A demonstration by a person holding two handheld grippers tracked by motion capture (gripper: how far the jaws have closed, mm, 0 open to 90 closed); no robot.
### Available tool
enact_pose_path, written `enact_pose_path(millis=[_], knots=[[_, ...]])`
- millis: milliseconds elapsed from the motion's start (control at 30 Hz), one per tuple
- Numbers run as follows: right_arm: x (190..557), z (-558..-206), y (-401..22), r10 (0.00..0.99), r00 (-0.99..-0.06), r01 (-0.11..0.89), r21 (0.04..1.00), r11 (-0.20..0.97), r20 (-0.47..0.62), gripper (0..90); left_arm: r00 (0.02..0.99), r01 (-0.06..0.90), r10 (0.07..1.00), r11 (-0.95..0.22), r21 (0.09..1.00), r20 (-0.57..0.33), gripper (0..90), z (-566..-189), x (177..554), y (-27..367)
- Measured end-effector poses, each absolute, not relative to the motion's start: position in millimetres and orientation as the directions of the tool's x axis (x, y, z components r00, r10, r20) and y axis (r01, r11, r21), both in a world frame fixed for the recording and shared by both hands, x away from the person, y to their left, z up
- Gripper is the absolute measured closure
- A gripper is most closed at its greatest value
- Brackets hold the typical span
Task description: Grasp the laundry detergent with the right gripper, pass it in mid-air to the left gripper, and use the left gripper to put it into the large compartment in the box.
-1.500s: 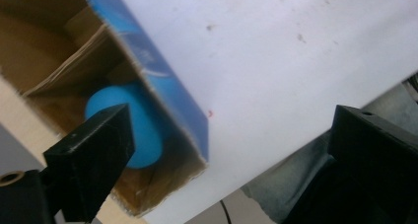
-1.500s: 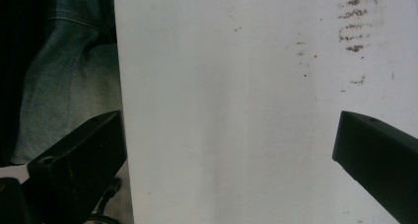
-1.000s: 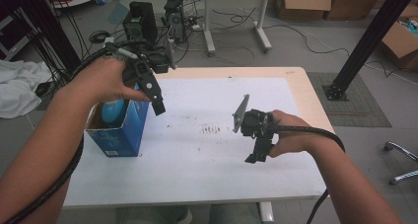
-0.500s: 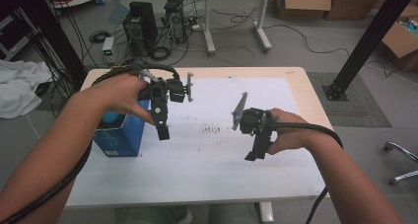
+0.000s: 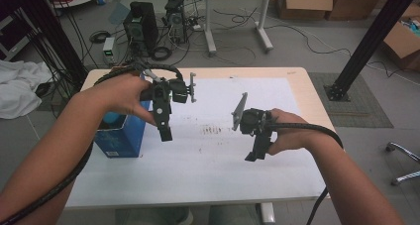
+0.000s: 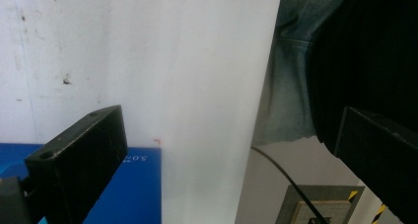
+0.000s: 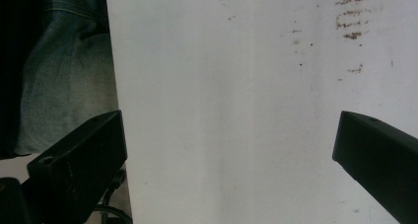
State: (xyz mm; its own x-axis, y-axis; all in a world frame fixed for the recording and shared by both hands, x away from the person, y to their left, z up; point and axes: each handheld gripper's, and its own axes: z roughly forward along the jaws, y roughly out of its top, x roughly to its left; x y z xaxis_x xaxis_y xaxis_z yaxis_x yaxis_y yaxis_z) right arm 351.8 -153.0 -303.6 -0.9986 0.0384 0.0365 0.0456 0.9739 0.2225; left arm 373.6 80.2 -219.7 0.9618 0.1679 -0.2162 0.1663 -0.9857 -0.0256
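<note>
My left gripper [image 5: 165,132] hangs above the white table sheet [image 5: 213,150], just right of a blue box [image 5: 121,136], and points down toward the near edge. Its jaws stand wide apart with nothing between them [image 6: 231,160]; the blue box [image 6: 133,184] shows by the left jaw. My right gripper [image 5: 253,154] hovers over the middle right of the sheet, also pointing at the near edge. It is open and empty too [image 7: 229,155], with white sheet [image 7: 222,110] under it.
Brown smudges [image 5: 213,130] mark the sheet's middle. The person's jeans [image 6: 291,76] lie past the near table edge. Behind the table are computer towers [image 5: 141,24], cables, another desk and cardboard boxes [image 5: 406,41]. A black post [image 5: 366,41] stands at the right.
My left gripper has swung from above the blue box to the right, out over the white sheet. The right gripper has barely moved.
</note>
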Motion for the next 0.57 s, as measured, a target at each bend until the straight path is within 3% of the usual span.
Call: enact_pose_path(millis=[567], knots=[[350.7, -302.8, -157.8, 0.044, -0.999, 0.050, 0.225, 0.973, 0.032, 0.0, 0.963, 0.156, 0.155, -0.988, -0.015, -0.222, 0.1, -216.8, 372.8, 75.1]])
